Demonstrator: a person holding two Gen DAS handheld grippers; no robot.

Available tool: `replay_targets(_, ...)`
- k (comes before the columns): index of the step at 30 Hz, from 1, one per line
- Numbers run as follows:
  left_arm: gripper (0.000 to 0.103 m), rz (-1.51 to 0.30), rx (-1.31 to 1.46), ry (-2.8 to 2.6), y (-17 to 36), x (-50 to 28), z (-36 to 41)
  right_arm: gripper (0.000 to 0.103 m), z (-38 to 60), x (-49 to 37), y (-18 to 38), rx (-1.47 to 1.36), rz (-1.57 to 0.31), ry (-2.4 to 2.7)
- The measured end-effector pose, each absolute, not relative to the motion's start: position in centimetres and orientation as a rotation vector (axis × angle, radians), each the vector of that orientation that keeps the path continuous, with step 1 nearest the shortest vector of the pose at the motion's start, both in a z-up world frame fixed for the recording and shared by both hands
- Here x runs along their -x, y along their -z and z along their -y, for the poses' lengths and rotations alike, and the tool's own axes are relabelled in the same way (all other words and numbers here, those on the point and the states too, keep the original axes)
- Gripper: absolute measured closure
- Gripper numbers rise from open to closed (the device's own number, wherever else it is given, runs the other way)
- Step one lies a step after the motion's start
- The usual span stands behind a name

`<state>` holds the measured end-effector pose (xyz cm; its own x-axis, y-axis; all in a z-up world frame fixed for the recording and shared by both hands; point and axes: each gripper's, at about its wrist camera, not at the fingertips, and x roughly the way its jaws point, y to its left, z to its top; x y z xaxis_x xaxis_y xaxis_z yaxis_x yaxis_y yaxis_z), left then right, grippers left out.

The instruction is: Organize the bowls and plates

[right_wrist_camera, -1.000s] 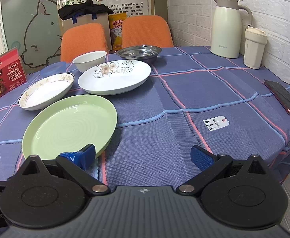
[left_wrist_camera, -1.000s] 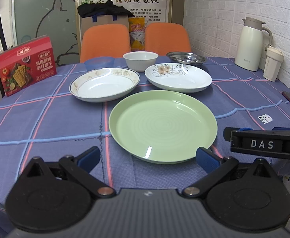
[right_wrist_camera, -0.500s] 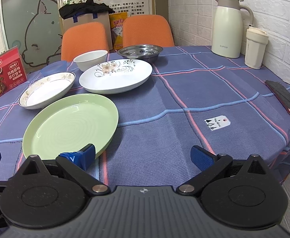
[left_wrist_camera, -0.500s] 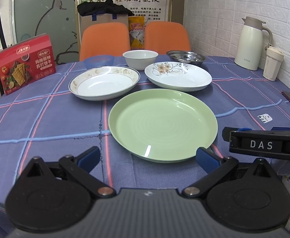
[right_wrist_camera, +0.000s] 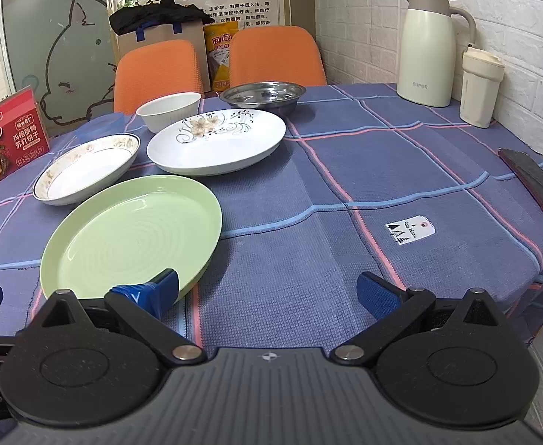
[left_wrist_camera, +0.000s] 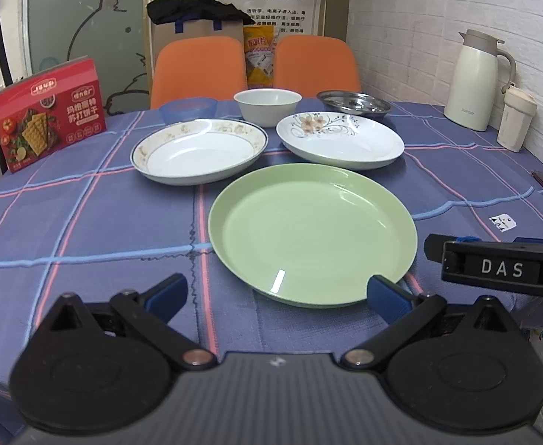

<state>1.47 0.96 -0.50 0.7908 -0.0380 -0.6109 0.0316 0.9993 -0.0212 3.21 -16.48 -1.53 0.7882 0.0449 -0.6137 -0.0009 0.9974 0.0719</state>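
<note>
Progress: nothing is stacked yet, as far as both views show; every dish sits alone on the checked tablecloth (left_wrist_camera: pixel 86 215), so I judge the task to be at its very start.
Left to do: all the gathering, likely plates nested together and bowls together.
Green plate (left_wrist_camera: pixel 312 231): nearest dish, at 12 o'clock just ahead of the left gripper; in the right wrist view it lies at 10 o'clock.
Gold-rimmed plate (left_wrist_camera: pixel 199 150): beyond the green plate at 11 o'clock, close to it but apart.
Floral plate (left_wrist_camera: pixel 340 141): beyond the green plate at 1 o'clock, beside the gold-rimmed one, a gap between them.
White bowl (left_wrist_camera: pixel 267 105): behind the two white plates at 12 o'clock.
Blue bowl (left_wrist_camera: pixel 188 108): at 9 o'clock of the white bowl, apart from it.
Steel dish (left_wrist_camera: pixel 353 101): at 3 o'clock of the white bowl, behind the floral plate.
Orientation: all dishes sit upright, mouths up; being round they have no long axis or heading, though the floral plate's pattern sits toward its far rim.
Left gripper (left_wrist_camera: pixel 275 291): spread wide, holding nothing; its right pad overlaps the green plate's near rim in view, contact unclear.
Right gripper (right_wrist_camera: pixel 267 293): spread wide and empty; its left pad appears against the green plate's near edge, touching or not I cannot tell.
</note>
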Motion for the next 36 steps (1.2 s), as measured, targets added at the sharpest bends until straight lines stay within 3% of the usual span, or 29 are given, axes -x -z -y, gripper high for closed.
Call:
replay_targets(7, 0.000, -0.694, 0.082, 0.026, -1.0, -4.4, -4.4, 0.013, 17.0, -4.6, 0.8, -0.093, -0.670, -0.032)
replay_targets(25, 0.001, -0.847, 0.097, 0.055, 1.5, -12.2, -6.9, 0.013, 13.0, -11.0, 3.0, 0.049, -0.803, -0.191)
replay_targets(31, 0.005, -0.855, 0.053, 0.084, 2.4, -12.0, -6.3, 0.012, 13.4, -9.8, 3.7, 0.030, -0.715, -0.207)
replay_targets(36, 0.015, -0.821, 0.031, 0.070, 2.6, -12.0, -6.1, 0.012, 13.1, -10.5, 3.3, 0.041, -0.740, -0.212)
